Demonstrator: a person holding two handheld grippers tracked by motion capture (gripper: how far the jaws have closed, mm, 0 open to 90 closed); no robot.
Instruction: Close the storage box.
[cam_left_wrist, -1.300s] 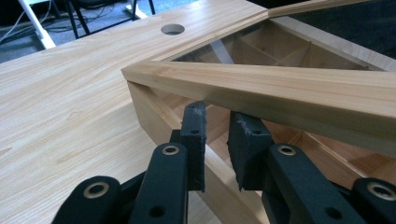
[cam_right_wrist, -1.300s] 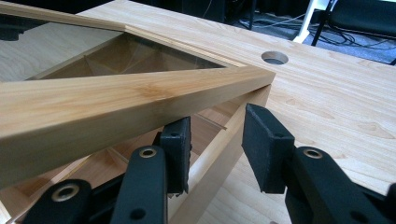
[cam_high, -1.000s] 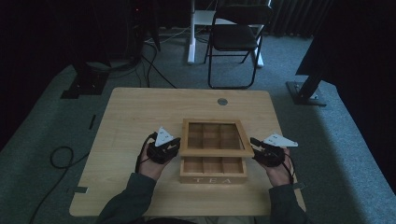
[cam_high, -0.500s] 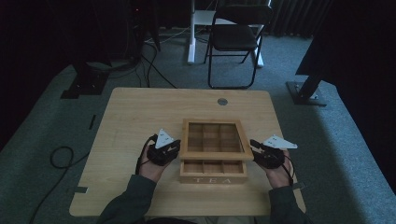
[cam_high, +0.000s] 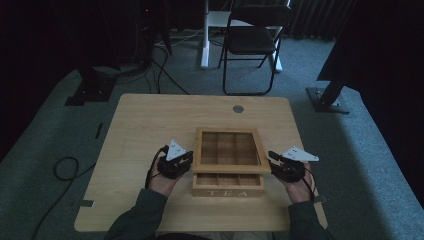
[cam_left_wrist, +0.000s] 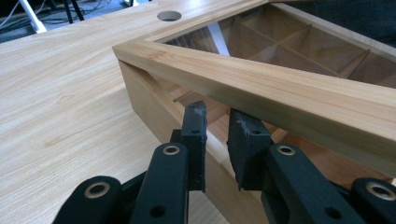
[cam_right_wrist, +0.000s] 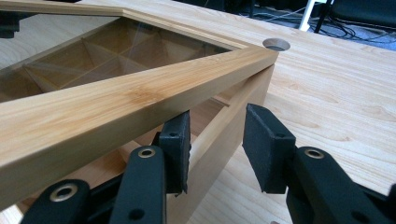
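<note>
A wooden tea box (cam_high: 227, 191) marked TEA stands near the table's front edge. Its glass-paned lid (cam_high: 227, 168) is raised a little at the front, and the divided compartments show beneath it. My left gripper (cam_high: 189, 161) is at the box's left side. In the left gripper view its jaws (cam_left_wrist: 217, 123) reach under the lid rail (cam_left_wrist: 280, 88), shut on the box's side wall (cam_left_wrist: 154, 107). My right gripper (cam_high: 272, 159) is at the right side; its jaws (cam_right_wrist: 219, 126) straddle the right wall (cam_right_wrist: 243, 107) under the lid (cam_right_wrist: 116, 98), one pad inside, one outside.
The light wooden table (cam_high: 150, 125) has a round cable hole (cam_high: 238, 108) at the back. Behind it stand a folding chair (cam_high: 252, 40) and dark stand bases (cam_high: 327, 97). A cable (cam_high: 65, 167) loops on the carpet at the left.
The lid's front edge sits slightly lower over the base than a second ago. Both hands have stayed in place at the box's sides.
</note>
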